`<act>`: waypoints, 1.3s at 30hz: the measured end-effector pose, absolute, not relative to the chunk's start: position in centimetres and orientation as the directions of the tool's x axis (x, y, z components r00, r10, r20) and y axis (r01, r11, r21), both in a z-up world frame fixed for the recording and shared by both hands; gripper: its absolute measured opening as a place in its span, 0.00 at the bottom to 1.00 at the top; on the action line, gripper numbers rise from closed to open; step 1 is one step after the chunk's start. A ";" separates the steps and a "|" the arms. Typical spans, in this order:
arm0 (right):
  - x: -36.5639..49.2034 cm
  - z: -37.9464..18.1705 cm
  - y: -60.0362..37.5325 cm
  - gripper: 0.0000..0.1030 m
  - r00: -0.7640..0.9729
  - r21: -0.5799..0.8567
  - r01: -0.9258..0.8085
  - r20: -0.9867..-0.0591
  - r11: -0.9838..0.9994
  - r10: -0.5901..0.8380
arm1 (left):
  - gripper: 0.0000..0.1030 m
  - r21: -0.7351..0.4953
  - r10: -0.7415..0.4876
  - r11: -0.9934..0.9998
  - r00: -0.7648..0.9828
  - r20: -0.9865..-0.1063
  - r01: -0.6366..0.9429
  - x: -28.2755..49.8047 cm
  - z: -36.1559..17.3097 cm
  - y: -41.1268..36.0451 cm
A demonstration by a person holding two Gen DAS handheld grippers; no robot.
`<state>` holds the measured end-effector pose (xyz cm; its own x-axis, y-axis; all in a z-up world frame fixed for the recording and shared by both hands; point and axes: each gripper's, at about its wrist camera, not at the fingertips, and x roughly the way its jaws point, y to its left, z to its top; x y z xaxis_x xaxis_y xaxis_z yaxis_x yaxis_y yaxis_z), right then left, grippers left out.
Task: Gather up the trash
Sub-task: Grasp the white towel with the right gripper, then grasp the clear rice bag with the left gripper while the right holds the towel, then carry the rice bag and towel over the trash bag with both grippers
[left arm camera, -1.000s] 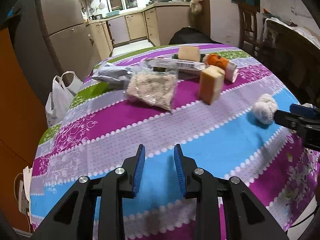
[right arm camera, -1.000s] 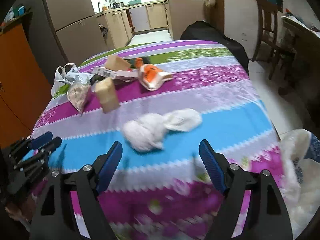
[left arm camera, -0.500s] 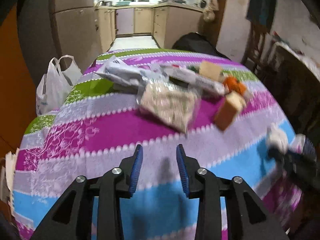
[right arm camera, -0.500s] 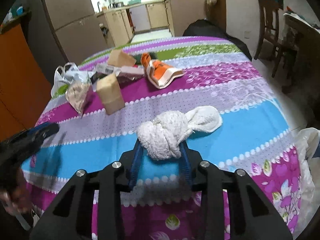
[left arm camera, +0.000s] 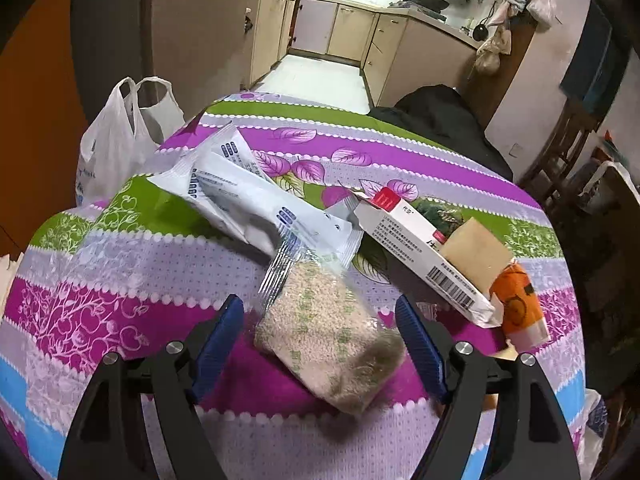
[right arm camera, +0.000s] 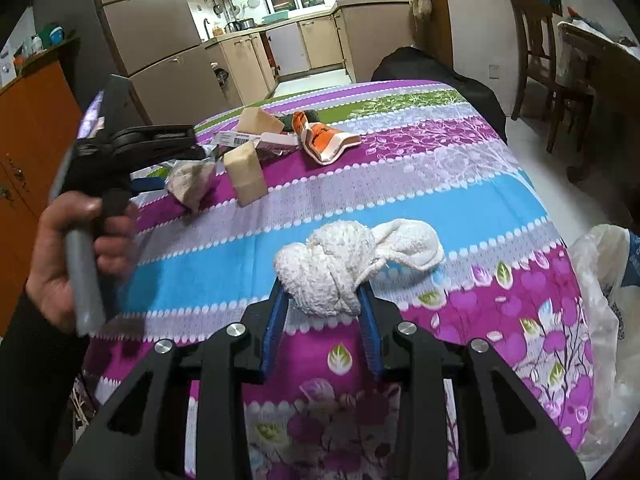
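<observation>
The white knotted cloth [right arm camera: 340, 264] sits over the striped tablecloth [right arm camera: 400, 192], and my right gripper [right arm camera: 322, 292] is shut on its knot. My left gripper [left arm camera: 318, 308] is opening wide over a clear packet of grain [left arm camera: 324, 332]; the packet lies between the blue pads [left arm camera: 224, 328] without touching them. Behind the packet lie a white and blue wrapper [left arm camera: 248, 196], a white and red box [left arm camera: 416, 248], a tan block [left arm camera: 476, 256] and an orange wrapper [left arm camera: 516, 304]. In the right wrist view a hand [right arm camera: 68, 248] holds the left gripper [right arm camera: 140, 184] by that pile.
A white plastic bag [left arm camera: 120, 136] hangs beyond the table's far left edge. Another white bag [right arm camera: 600, 300] sits off the near right edge. A second tan block [right arm camera: 246, 174] stands mid-table. A wooden chair [right arm camera: 540, 60] and kitchen cabinets are behind.
My left gripper moved in toward the pile and its jaws spread around the grain packet. My right gripper closed from wide open onto the knotted cloth.
</observation>
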<state>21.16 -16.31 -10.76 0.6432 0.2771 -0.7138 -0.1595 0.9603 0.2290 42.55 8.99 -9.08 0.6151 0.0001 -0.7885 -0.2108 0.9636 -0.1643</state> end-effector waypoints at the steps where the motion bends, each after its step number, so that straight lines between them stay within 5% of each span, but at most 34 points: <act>1: 21.1 -10.8 -16.4 0.32 0.640 0.232 -0.159 -0.716 0.960 0.279 | 0.76 -0.166 -0.004 0.964 0.615 -0.788 -0.207 42.6 -9.1 8.9; 4: 21.0 -11.1 -16.5 0.32 0.633 0.246 -0.155 -0.719 0.957 0.288 | 0.66 -0.190 -0.034 0.962 0.606 -0.795 -0.196 42.7 -9.5 9.1; 7: 20.8 -11.1 -16.4 0.32 0.632 0.257 -0.154 -0.717 0.954 0.295 | 0.41 -0.223 -0.082 0.961 0.603 -0.793 -0.162 42.5 -10.1 9.4; 12: 20.1 -10.5 -16.7 0.32 0.646 0.256 -0.153 -0.705 0.954 0.293 | 0.29 -0.274 -0.144 0.952 0.594 -0.791 -0.133 40.1 -10.5 10.3; 20: 19.4 -9.9 -16.9 0.32 0.650 0.264 -0.165 -0.695 0.950 0.306 | 0.26 -0.296 -0.167 0.949 0.629 -0.760 -0.106 32.4 -8.8 11.7; 39: 16.3 -9.9 -13.9 0.32 0.605 0.233 -0.261 -0.717 0.937 0.347 | 0.26 0.023 0.046 0.999 0.696 -0.717 -0.042 24.0 -6.4 6.9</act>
<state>16.33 -13.91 -9.90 0.6052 0.3467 -0.7166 -0.2605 0.9369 0.2333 23.97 6.88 -6.43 0.6957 0.0458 -0.7169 -0.0418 0.9989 0.0233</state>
